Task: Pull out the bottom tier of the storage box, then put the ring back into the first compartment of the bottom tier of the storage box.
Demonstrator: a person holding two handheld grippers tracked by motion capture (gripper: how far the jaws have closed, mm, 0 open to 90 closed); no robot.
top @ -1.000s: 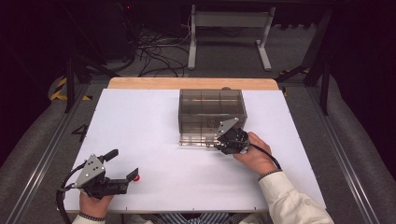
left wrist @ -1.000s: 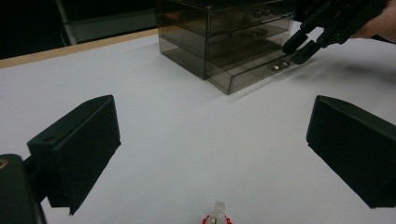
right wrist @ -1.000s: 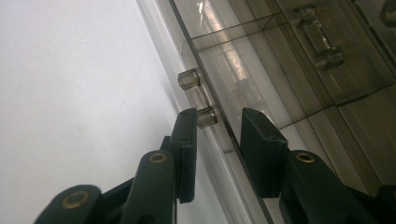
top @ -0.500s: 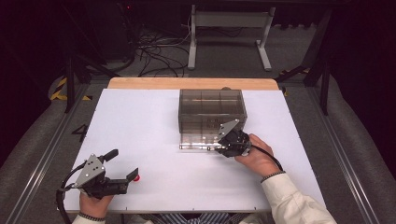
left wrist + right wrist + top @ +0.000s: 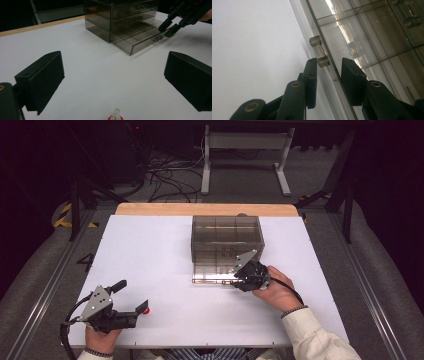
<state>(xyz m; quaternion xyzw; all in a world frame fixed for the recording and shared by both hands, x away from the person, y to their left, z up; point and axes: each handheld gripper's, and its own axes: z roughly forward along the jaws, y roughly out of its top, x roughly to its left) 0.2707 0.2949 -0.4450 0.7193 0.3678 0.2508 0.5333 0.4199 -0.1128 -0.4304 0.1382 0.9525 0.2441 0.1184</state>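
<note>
Straddling the front panel of the bottom drawer [image 5: 342, 47], the right claw [image 5: 329, 72] has one jaw outside the panel, beside the clear handle [image 5: 319, 51], and the other inside the drawer. A gap shows between each pad and the panel, so the jaws bracket it without clamping. In the high view the right claw [image 5: 243, 278] sits at the right end of that drawer [image 5: 212, 278], which stands pulled partway out toward the person from the smoky clear drawer cabinet [image 5: 226, 240]. The two drawers above it sit flush in the cabinet. The cabinet stands at the middle rear of the white counter [image 5: 150, 250], just short of the wooden strip along its far edge.

The left claw [image 5: 134, 300] lies near the front left of the counter, well apart from the cabinet, its jaws spread wide and holding nothing. A small red-and-white object [image 5: 145, 310] lies on the counter just beside its tip; in the left gripper view it [image 5: 115, 115] shows low between the parted pads, too small to identify.
</note>
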